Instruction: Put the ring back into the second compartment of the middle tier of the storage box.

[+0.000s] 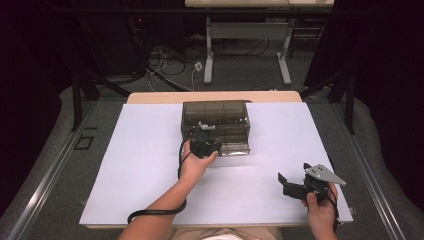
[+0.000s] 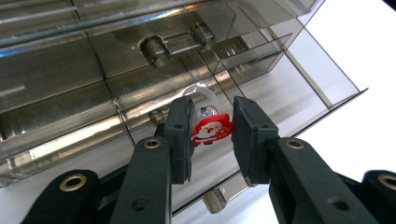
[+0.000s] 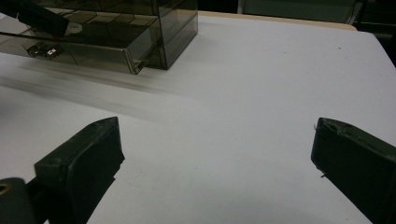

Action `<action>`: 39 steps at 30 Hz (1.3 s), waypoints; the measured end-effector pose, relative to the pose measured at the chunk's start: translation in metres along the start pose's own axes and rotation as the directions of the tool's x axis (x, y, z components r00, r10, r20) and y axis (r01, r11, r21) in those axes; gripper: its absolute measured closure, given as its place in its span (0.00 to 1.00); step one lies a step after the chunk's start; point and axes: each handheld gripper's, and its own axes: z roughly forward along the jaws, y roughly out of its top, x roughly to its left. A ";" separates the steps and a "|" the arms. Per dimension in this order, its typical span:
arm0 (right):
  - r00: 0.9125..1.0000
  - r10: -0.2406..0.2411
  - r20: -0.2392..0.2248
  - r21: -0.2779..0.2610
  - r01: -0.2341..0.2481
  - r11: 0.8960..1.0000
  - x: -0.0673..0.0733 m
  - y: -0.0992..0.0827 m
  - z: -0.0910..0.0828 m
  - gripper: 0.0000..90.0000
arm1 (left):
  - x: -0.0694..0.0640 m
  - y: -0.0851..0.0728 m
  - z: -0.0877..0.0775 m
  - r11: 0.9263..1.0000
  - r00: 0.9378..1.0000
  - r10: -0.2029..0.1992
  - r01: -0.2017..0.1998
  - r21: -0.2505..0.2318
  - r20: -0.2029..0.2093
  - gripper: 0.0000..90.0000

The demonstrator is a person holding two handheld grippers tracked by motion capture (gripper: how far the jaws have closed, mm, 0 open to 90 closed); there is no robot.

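Left claw (image 2: 212, 135) poised at the pulled-out bottom drawer (image 2: 261, 93) of the smoky clear drawer box (image 1: 216, 125), jaws part-closed around a small red Santa charm (image 2: 212, 129) with a clear ring on top. Left pad touching the charm; right pad just shy of it, so no firm pinch yet, though hard to be sure. Charm sitting between the jaw tips, just above the drawer floor, near the drawer's front left part. Box itself standing at the middle of the far edge of the white table (image 1: 140, 170).

Step in hand, by the look of it: either lifting the charm out or setting it down inside. Next move calls for closing squarely on the charm's flat sides, then rising straight up, clear of the drawer's front wall and thin dividers.

Right claw (image 1: 295, 187) resting low near the near right corner of the table, jaws spread wide, holding nothing, well apart from the box.

In the way: drawer walls, the upper drawers' knobs (image 2: 154, 49) overhead, and the left cable (image 1: 155, 212) trailing near the table's near edge.
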 end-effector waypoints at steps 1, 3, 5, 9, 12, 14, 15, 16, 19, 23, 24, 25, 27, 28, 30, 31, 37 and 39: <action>1.000 0.000 0.000 0.000 0.000 1.000 0.000 0.000 0.000 0.02 | 0.000 0.000 0.000 1.000 1.000 -0.002 0.002 0.000 -0.001 0.76; 1.000 0.000 -0.005 -0.003 0.000 1.000 0.000 0.000 0.000 0.02 | 0.000 0.000 0.000 1.000 1.000 0.003 -0.003 0.008 0.001 0.76; 1.000 -0.006 -0.003 0.007 0.006 1.000 0.000 0.000 -0.001 0.02 | 0.000 0.000 0.000 1.000 1.000 0.003 -0.003 0.008 0.000 0.76; 1.000 -0.001 -0.006 0.002 0.001 1.000 0.000 0.000 0.000 0.02 | -0.001 0.001 0.000 1.000 1.000 0.008 -0.008 0.012 -0.002 0.75; 1.000 -0.004 -0.002 0.006 0.004 1.000 0.000 0.000 -0.001 0.02 | -0.001 0.001 0.000 1.000 1.000 -0.002 0.002 0.010 0.007 0.74; 1.000 -0.002 -0.002 0.000 0.002 1.000 0.000 0.000 0.000 0.02 | -0.001 0.002 -0.001 1.000 1.000 -0.004 0.004 0.010 0.012 0.71; 1.000 -0.003 -0.002 0.000 0.003 1.000 0.000 0.000 0.000 0.02 | 0.000 0.002 -0.001 1.000 1.000 -0.006 0.006 0.011 0.015 0.70; 1.000 -0.003 -0.003 0.002 0.003 1.000 0.000 0.000 0.000 0.02 | 0.000 0.002 -0.002 1.000 1.000 -0.009 0.009 0.010 0.017 0.69; 1.000 -0.002 -0.001 0.002 0.002 1.000 0.000 0.000 -0.001 0.02 | 0.000 0.003 -0.003 1.000 1.000 -0.011 0.010 0.006 0.014 0.66; 1.000 -0.008 -0.001 0.000 0.008 1.000 -0.001 0.000 -0.001 0.02 | -0.001 0.004 -0.007 1.000 1.000 -0.009 0.009 -0.006 0.014 0.61; 1.000 -0.010 -0.001 0.000 0.010 1.000 -0.001 0.000 -0.001 0.02 | -0.001 0.004 -0.008 1.000 1.000 -0.004 0.004 -0.009 0.014 0.60; 1.000 -0.013 -0.004 -0.001 0.013 1.000 -0.001 0.000 0.000 0.02 | -0.001 0.005 -0.009 1.000 1.000 -0.003 0.003 -0.010 0.012 0.59; 1.000 -0.009 -0.003 0.000 0.009 1.000 -0.001 0.000 -0.001 0.02 | -0.001 0.006 -0.010 1.000 1.000 -0.005 0.005 -0.014 0.012 0.56; 1.000 -0.010 -0.002 0.000 0.010 1.000 -0.001 0.000 -0.001 0.02 | -0.001 0.006 -0.011 1.000 1.000 -0.005 0.006 -0.019 0.010 0.55; 1.000 -0.004 -0.003 0.002 0.004 1.000 0.000 0.000 -0.001 0.02 | -0.001 0.007 -0.012 1.000 1.000 -0.002 0.002 -0.017 0.008 0.54; 1.000 -0.008 -0.003 0.001 0.008 1.000 -0.001 0.000 -0.001 0.02 | -0.001 0.007 -0.013 1.000 1.000 -0.002 0.002 -0.018 0.005 0.52; 1.000 -0.004 -0.004 0.002 0.004 1.000 0.000 0.000 -0.001 0.02 | 0.001 0.008 -0.018 1.000 1.000 -0.002 0.003 -0.028 0.013 0.48; 1.000 0.003 -0.001 0.003 -0.003 1.000 0.001 0.000 0.000 0.02 | 0.001 0.009 -0.021 1.000 1.000 0.002 -0.001 -0.030 0.013 0.47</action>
